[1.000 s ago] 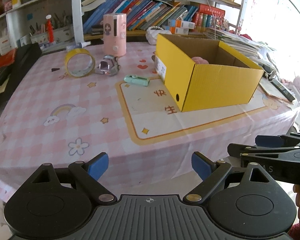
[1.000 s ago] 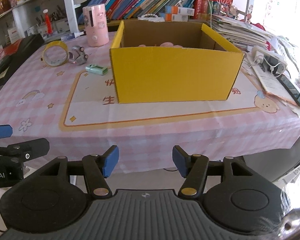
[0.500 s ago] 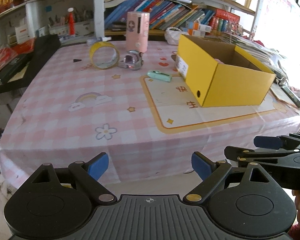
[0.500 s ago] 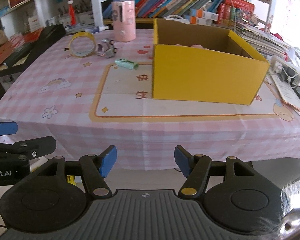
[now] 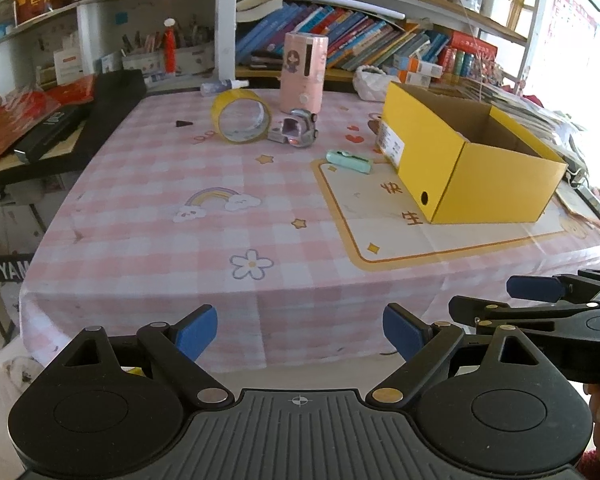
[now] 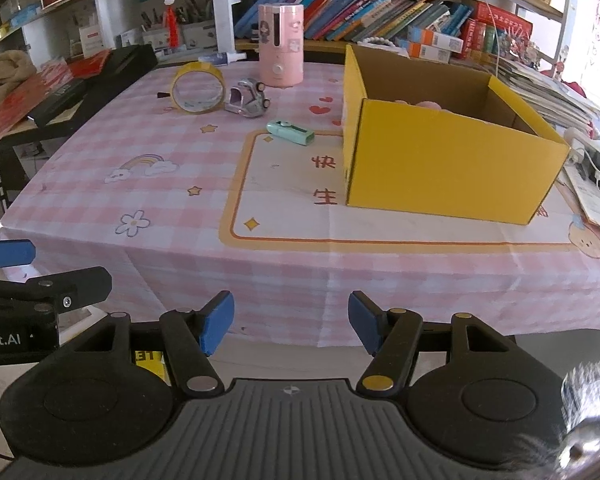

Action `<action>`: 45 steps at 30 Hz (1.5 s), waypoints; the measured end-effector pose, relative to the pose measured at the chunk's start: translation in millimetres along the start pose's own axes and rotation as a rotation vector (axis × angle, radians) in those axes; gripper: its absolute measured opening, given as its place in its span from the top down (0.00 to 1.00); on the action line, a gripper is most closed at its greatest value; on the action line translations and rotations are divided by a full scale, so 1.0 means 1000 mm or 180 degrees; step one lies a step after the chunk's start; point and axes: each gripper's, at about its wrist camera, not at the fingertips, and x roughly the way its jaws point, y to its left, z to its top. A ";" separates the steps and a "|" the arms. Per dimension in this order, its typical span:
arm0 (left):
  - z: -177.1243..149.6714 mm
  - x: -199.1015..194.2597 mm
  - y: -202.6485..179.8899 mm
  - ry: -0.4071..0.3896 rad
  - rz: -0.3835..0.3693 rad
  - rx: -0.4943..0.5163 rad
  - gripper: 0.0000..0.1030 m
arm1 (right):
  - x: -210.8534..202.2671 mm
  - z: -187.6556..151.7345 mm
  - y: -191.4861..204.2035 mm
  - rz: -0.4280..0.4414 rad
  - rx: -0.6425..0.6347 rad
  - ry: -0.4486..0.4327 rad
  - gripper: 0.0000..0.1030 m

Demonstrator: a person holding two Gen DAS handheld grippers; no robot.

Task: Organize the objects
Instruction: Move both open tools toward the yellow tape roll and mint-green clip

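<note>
Both tools short of the counter point(image 5: 148, 240) edge, left tool point(image 5: 299, 330) spread wide and empty, right tool point(image 6: 291, 326) apart and empty, yellow box point(image 6: 440, 168) on the right, tape point(image 5: 241, 122), toy car point(image 5: 298, 132), green clip point(image 5: 348, 161) and pink canister point(image 5: 304, 72) well beyond, at the back.

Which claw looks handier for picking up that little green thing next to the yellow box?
Probably the left claw: open, empty, and facing the table's left half, where the green thing lies. The right claw, also open, faces the yellow box.
</note>
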 end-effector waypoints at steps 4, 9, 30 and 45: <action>0.000 -0.002 0.006 -0.0029 0.0015 -0.0017 0.11 | 0.001 0.002 0.007 0.0024 -0.0038 -0.0015 0.41; 0.001 -0.004 0.014 -0.0059 0.0032 -0.0032 0.11 | 0.003 0.005 0.017 0.0053 -0.0078 -0.0023 0.41; 0.021 0.011 0.030 -0.0148 0.0070 -0.0046 0.11 | 0.029 0.029 0.034 0.0206 -0.0216 -0.0041 0.43; 0.076 0.061 0.044 -0.0225 0.0098 -0.0176 0.11 | 0.074 0.086 0.027 0.0154 -0.0261 -0.0259 0.47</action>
